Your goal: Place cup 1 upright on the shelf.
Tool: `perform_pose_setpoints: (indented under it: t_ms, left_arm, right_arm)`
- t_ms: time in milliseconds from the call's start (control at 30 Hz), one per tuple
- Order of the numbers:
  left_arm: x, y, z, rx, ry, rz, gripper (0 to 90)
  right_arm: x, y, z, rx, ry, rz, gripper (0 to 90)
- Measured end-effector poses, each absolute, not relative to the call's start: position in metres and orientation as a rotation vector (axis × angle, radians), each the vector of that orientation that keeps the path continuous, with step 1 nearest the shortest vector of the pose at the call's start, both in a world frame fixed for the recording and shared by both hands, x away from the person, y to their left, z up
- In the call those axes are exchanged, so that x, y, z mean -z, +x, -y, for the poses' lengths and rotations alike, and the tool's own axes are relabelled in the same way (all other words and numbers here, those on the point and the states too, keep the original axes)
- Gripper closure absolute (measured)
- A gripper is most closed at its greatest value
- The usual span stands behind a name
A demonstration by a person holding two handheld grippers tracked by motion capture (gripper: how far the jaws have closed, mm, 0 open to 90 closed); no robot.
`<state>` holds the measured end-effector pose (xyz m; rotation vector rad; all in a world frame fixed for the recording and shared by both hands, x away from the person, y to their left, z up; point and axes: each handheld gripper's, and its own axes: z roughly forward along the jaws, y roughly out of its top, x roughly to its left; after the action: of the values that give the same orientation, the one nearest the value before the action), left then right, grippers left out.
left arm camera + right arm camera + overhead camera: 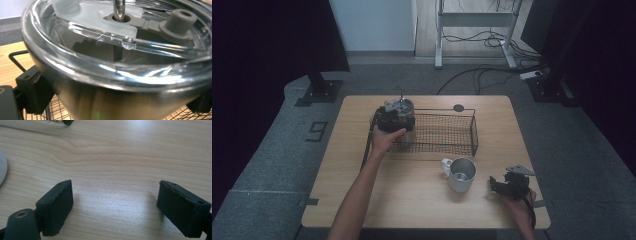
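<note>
Both grippers black, jaws blocky. Right gripper (pixel 508 184) carries a grey three-cornered plate. Forearms bare; black cable trails from left gripper (pixel 390 120).

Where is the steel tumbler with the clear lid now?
In the high view, the steel tumbler is at the left end of the wire basket, between the left gripper jaws.

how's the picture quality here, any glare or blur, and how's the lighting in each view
High view: dim, with dark edges; the tumbler in the left gripper is small and soft. Left gripper view: bright glare streaks on the tumbler's clear lid, and the steel wall at the bottom is blurred. Right gripper view: even light, sharp wood grain on the table, soft shadows beside the open right gripper.
</note>
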<state>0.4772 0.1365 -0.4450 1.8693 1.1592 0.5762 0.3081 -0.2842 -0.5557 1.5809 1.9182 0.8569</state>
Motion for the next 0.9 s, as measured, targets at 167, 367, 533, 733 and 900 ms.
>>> perform_pose_setpoints:
  t_ms: [167,367,533,733,900]
  left_arm:
    - [0.449,0.479,-0.134,-0.571,1.882,-1.163,4.1]
    - [0.455,0.480,-0.134,-0.573,1.888,-1.178,4.2]
    - [0.460,0.481,-0.134,-0.575,1.889,-1.185,4.1]
    - [0.463,0.481,-0.134,-0.577,1.893,-1.188,4.1]
    - [0.465,0.480,-0.134,-0.583,1.899,-1.182,4.1]
  right_arm:
    - [0.556,0.308,0.284,-0.857,1.581,-1.918,13.3]
    - [0.556,0.308,0.284,-0.857,1.581,-1.918,13.3]
    - [0.556,0.308,0.284,-0.857,1.581,-1.918,13.3]
    - [0.556,0.308,0.284,-0.857,1.581,-1.918,13.3]
    - [0.556,0.308,0.284,-0.857,1.581,-1.918,13.3]
